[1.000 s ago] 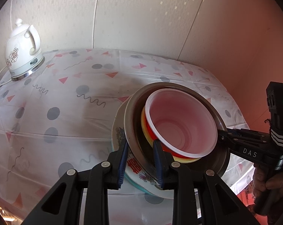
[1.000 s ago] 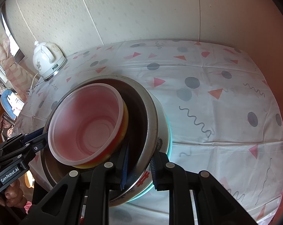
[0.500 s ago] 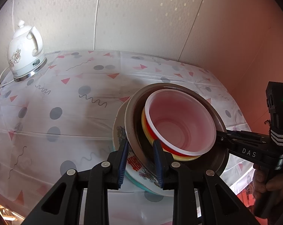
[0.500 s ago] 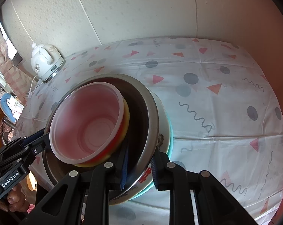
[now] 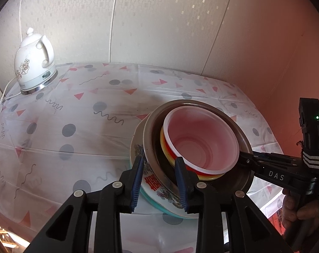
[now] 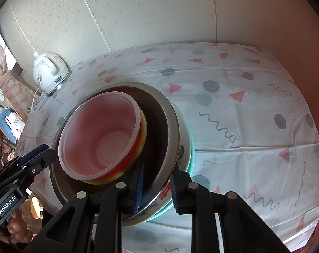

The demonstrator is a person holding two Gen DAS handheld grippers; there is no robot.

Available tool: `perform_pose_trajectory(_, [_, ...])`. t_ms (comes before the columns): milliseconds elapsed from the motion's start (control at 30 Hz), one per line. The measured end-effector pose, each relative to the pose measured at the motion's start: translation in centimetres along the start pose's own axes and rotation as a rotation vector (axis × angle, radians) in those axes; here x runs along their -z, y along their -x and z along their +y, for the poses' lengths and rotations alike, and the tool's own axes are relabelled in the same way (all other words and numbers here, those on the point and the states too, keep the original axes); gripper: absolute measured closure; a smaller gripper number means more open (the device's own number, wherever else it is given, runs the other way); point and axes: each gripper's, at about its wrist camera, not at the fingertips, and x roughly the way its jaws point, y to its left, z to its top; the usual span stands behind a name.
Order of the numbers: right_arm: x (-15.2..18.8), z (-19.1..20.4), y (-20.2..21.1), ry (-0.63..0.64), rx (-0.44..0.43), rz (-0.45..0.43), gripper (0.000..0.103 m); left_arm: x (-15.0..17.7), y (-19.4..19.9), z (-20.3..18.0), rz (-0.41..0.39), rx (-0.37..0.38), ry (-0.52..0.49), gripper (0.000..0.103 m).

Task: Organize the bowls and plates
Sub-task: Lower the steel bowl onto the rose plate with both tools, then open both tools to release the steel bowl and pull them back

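While I hold the nested stack above the patterned tablecloth (image 5: 79, 109), my left gripper (image 5: 159, 179) is clamped on its near edge, 1 blue pad outside the decorated plate (image 5: 153, 184), the other inside the steel bowl (image 5: 159, 164). My right gripper (image 6: 156, 186) pinches the opposite edge the same way, 1 finger inside the steel bowl (image 6: 165, 130), 1 outside the plate and the teal dish (image 6: 191, 147) beneath. A pink translucent bowl (image 5: 201, 143) sits in a red-and-yellow bowl (image 5: 165, 147). A white kettle (image 5: 33, 61) stands at the far corner.
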Motion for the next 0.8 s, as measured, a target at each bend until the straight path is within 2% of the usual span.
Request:
perform_pose_trajectory(167, [0.3, 0.1, 0.6, -0.012, 0.018, -0.02, 0.079, 0.1, 1.0, -0.1, -0.033, -0.064, -0.005, 0.071])
perform_pose_trajectory(567, [1.1, 0.1, 2.6, -0.045, 0.089, -0.081, 0.074, 0.3, 3.5, 0.3, -0.103, -0.127, 0.034, 0.069])
perform_pose_trajectory(800, [1.2, 1.4, 5.1, -0.05, 0.161, -0.185, 0.071, 0.4, 5.1, -0.1, -0.149, -0.19, 0.047, 0.063])
